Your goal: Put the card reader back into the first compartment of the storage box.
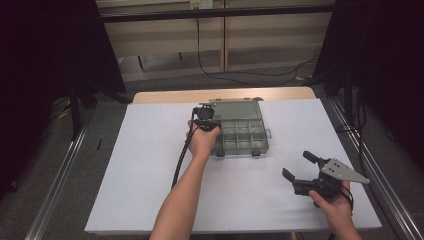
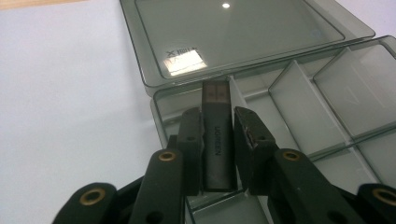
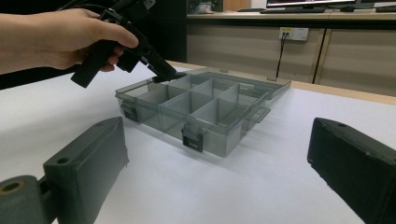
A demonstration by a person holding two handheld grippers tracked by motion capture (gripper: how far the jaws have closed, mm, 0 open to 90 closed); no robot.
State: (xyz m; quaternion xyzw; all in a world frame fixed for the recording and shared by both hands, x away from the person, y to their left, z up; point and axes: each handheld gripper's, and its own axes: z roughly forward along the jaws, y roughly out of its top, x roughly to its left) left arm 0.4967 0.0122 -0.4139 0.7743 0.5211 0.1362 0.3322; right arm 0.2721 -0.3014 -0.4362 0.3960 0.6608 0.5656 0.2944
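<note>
Left gripper (image 2: 217,140) fingers clamping dark USB adapter (image 2: 216,140) over organizer box (image 1: 243,134) near table (image 1: 150,165) far edge. Risk: adapter striking divider, slipping out tilted. Right gripper (image 1: 301,166) fingers apart, idling near right front corner.

Place: a lab or office recording bay
Signs: black curtains (image 1: 45,45) at 9 and 3 o'clock; white worktop (image 1: 150,165); floor cables (image 1: 235,75) at 12; wall socket (image 3: 293,33); monitor (image 3: 308,3) on a rear desk (image 3: 289,16)
</note>
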